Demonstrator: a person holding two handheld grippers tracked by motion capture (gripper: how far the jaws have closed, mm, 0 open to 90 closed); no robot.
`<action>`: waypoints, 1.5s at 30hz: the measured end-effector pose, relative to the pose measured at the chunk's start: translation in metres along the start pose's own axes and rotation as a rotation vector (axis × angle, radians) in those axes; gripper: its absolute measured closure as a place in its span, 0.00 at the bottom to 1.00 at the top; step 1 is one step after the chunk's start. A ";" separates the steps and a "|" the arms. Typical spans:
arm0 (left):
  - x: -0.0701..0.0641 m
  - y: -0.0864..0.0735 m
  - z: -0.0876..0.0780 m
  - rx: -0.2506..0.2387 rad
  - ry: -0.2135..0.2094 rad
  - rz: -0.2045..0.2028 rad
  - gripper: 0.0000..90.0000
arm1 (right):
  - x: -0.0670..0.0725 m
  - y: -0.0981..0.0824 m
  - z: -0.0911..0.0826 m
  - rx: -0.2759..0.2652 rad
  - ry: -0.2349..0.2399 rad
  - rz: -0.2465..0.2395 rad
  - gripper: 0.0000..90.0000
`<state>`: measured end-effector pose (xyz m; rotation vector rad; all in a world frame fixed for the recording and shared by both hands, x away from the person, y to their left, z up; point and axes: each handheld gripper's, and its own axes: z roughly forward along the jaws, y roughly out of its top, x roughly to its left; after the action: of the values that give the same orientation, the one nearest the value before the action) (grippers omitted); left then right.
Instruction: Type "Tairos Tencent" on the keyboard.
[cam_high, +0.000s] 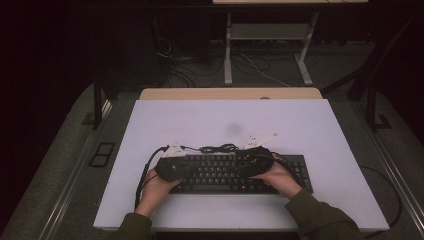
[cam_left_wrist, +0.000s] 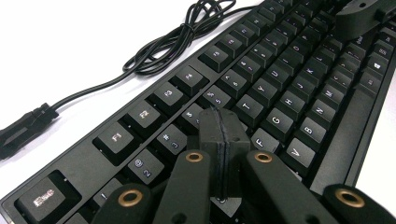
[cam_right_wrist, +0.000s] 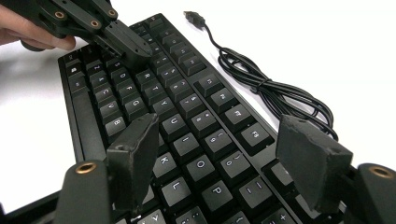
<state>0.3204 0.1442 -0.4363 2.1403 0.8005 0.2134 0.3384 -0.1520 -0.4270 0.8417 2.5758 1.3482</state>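
I keep my left gripper (cam_left_wrist: 219, 140) closed, its tip on the keyboard (cam_high: 220, 172) near the E key, and my right gripper (cam_right_wrist: 224, 163) wide above the right-hand keys, so I judge the typing step needs a straight push down next.

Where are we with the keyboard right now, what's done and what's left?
Done: the keyboard lies flat on the white table, its cable bundled behind it, unplugged. In hand: the left claw, shut, has its tip down on the keys near R; the right claw hovers open above the U, I, O area. Left: whether any key has been pressed can't be told.
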 end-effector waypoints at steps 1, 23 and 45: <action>0.000 0.000 0.000 0.001 0.000 0.002 0.98 | 0.000 0.000 0.000 -0.001 -0.001 0.002 0.33; -0.006 -0.002 -0.016 -0.053 -0.028 -0.040 0.85 | 0.000 0.002 -0.004 -0.016 0.022 0.023 0.41; -0.005 -0.010 -0.023 -0.071 0.006 -0.060 0.41 | 0.013 0.004 -0.001 -0.010 0.105 0.003 0.85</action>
<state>0.3027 0.1606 -0.4280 2.0470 0.8472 0.2132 0.3290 -0.1439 -0.4215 0.7942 2.6445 1.4420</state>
